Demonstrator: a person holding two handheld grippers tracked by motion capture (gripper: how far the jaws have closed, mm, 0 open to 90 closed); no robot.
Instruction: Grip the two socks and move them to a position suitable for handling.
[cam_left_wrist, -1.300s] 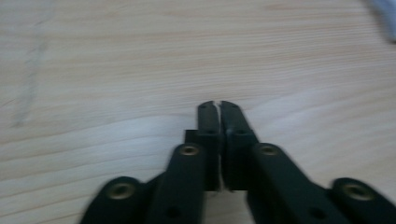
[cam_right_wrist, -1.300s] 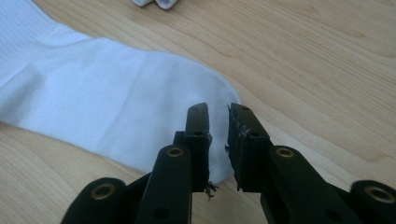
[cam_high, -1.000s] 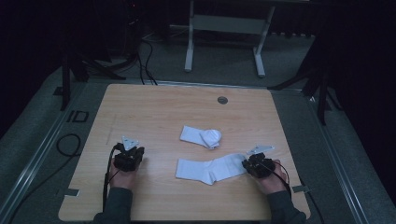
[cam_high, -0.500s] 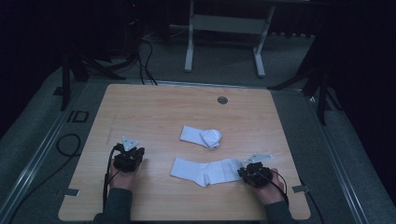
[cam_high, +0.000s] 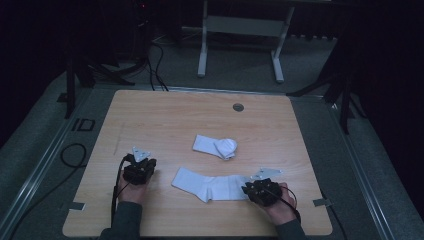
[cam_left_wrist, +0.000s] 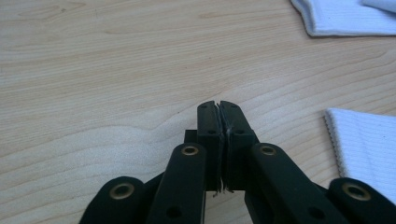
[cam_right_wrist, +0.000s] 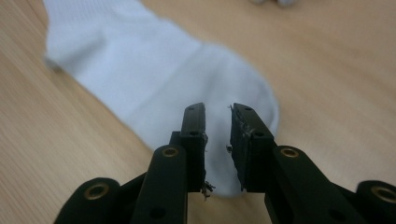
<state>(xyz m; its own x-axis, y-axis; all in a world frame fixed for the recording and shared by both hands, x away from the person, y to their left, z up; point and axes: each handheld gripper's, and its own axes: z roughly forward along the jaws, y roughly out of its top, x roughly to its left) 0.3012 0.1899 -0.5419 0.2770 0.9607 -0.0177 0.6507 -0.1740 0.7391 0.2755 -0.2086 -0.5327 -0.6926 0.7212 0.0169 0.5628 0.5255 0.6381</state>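
At the toe end of the flat white sock (cam_high: 210, 185) on the worktop (cam_high: 165, 120), the right gripper (cam_right_wrist: 218, 122) hovers slightly parted, holding nothing, likely lined up to pinch it. Left of the sock, the left gripper (cam_left_wrist: 218, 112) rests fully closed and empty, apparently waiting.

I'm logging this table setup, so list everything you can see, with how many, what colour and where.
Flat sock: one, white, near edge of table, toe by the right gripper.
Folded sock: one, white, middle of table.
Table: one, light wood, centre.
Round hole cover: one, grey, far edge of table.
Metal frame: one, pale grey, on the floor beyond the table.
Left gripper: one, black, near left, jaws shut on nothing.
Right gripper: one, black, near right, jaws open over the flat sock's toe.
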